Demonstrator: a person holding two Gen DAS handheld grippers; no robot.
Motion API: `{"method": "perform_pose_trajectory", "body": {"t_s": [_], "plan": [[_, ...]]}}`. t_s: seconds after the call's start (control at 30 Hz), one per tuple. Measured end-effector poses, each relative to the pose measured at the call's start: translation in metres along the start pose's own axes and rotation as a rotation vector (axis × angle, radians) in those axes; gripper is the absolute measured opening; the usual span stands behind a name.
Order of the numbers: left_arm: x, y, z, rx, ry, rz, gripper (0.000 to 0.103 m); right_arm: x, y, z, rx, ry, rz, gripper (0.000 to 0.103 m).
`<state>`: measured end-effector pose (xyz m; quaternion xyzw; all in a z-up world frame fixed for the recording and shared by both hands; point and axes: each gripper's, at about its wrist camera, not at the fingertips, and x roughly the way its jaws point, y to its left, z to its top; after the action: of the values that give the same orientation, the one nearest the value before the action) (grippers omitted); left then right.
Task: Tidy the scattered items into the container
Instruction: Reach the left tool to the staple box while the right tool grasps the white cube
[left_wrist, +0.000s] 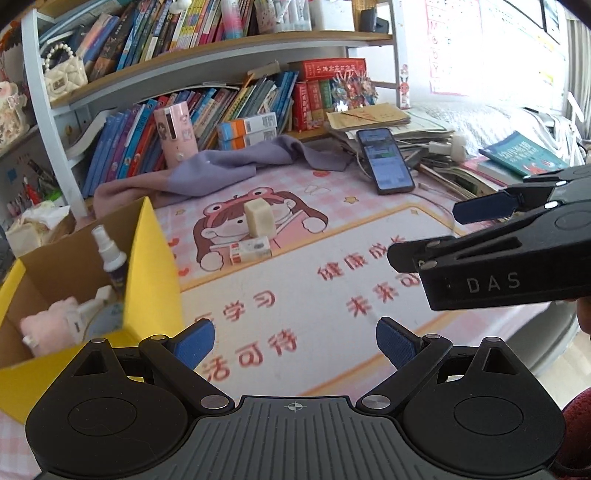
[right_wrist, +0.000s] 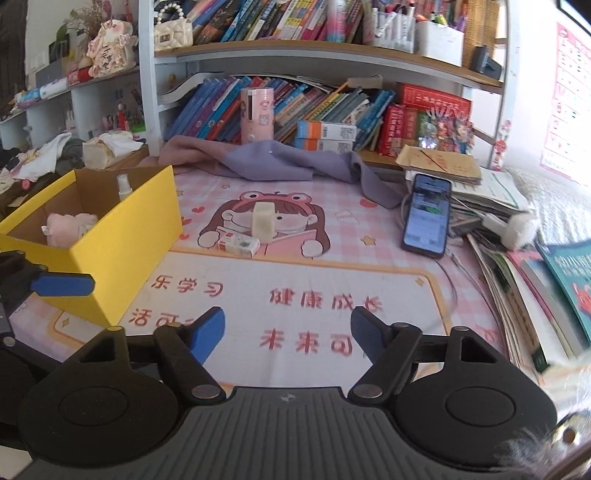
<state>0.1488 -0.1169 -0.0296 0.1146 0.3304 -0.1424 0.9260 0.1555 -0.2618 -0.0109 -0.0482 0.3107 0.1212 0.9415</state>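
- Two loose things were left on my pink cartoon-printed desk mat (right_wrist: 369, 236), which covered the whole work surface and was the biggest thing in view.
- The open yellow cardboard box (right_wrist: 125, 236) stood at the mat's left edge, near my left side, I judged so that drops would be short.
- Inside it already lay a pink plush toy (right_wrist: 68, 225) and a small white spray bottle (right_wrist: 123, 186), the bottle leaning upright against the inner wall.
- My right gripper (right_wrist: 288, 332) hung over the mat's printed text, jaws partly apart with nothing between them; no pad touched anything.
- My left gripper (left_wrist: 295, 343) hung just beside the box's near corner, jaws wide and likewise empty.
- The white-and-red flat carton (right_wrist: 238, 244) lay on the cartoon girl's picture, well apart from both grippers.
- The cream rectangular block (right_wrist: 263, 221) stood upright just behind it, apparently touching; I could not tell for certain.
- I judged the carton the easier next pick, lying nearest and unobstructed.
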Motion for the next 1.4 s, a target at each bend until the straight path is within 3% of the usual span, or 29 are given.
{"method": "perform_pose_trajectory", "body": {"t_s": [0.23,0.53,0.83,1.0,1.17,1.4], "plan": [[0.042,0.000,0.028,-0.039,0.016,0.053,0.096,0.046,-0.027,0.034,-0.032,0.014,0.071,0.072],[0.095,0.001,0.056,-0.067,0.051,0.158,0.096,0.126,-0.047,0.074,-0.113,0.047,0.219,0.065],[0.144,0.008,0.072,-0.075,0.118,0.218,0.096,0.212,-0.035,0.112,-0.188,0.129,0.392,0.064],[0.167,0.012,0.078,-0.101,0.150,0.233,0.096,0.253,-0.026,0.121,-0.203,0.183,0.406,0.062],[0.186,0.019,0.080,-0.127,0.179,0.240,0.095,0.269,-0.032,0.124,-0.179,0.210,0.448,0.038],[0.203,0.032,0.083,-0.209,0.198,0.226,0.090,0.268,-0.057,0.129,-0.107,0.189,0.459,0.034]]}}
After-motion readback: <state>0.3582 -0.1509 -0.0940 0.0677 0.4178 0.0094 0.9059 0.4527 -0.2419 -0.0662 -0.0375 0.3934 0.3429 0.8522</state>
